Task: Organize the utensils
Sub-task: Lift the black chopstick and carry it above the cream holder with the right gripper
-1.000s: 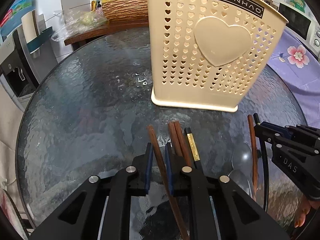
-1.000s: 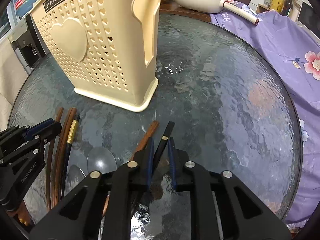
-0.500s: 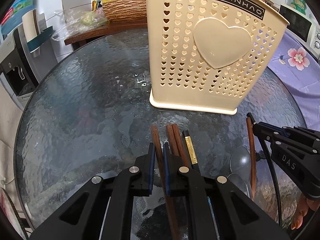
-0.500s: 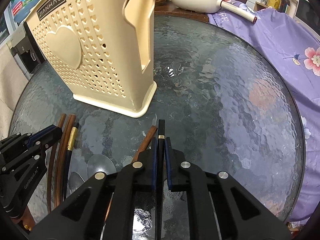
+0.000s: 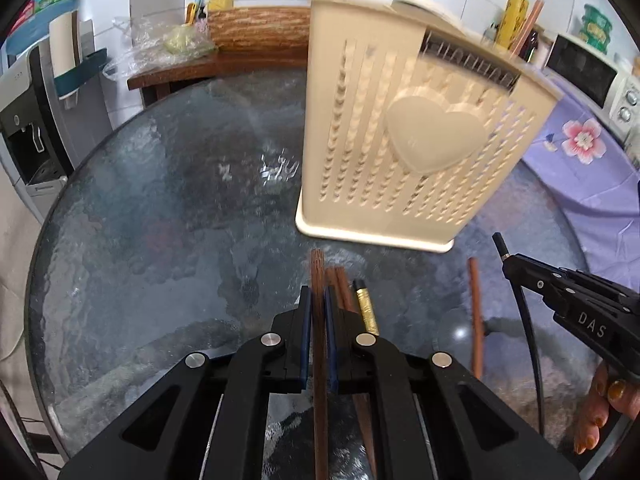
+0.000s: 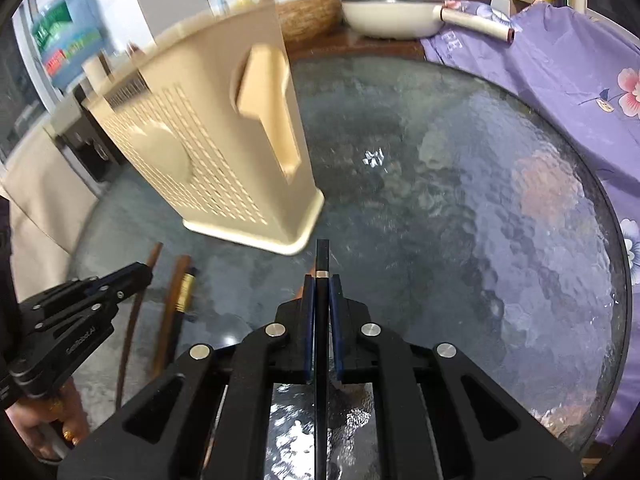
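Left claw (image 5: 318,300) grips brown chopstick (image 5: 317,276); right claw (image 6: 321,292) grips black chopstick (image 6: 322,256); holder (image 5: 404,140) blurred.

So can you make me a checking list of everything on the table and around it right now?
Surface: round textured glass table.
Job's things: cream utensil holder standing upright; brown chopstick and black chopstick gripped; more chopsticks and a gold-banded chopstick lying on the glass.
Clutter: nothing seen on the table besides the utensils.
Grippers: left hand-held gripper shut on the brown chopstick; right hand-held gripper shut on the black chopstick.
Cables: nothing seen.
Surroundings: purple flowered cloth, white pan, wicker basket, microwave, water dispenser.
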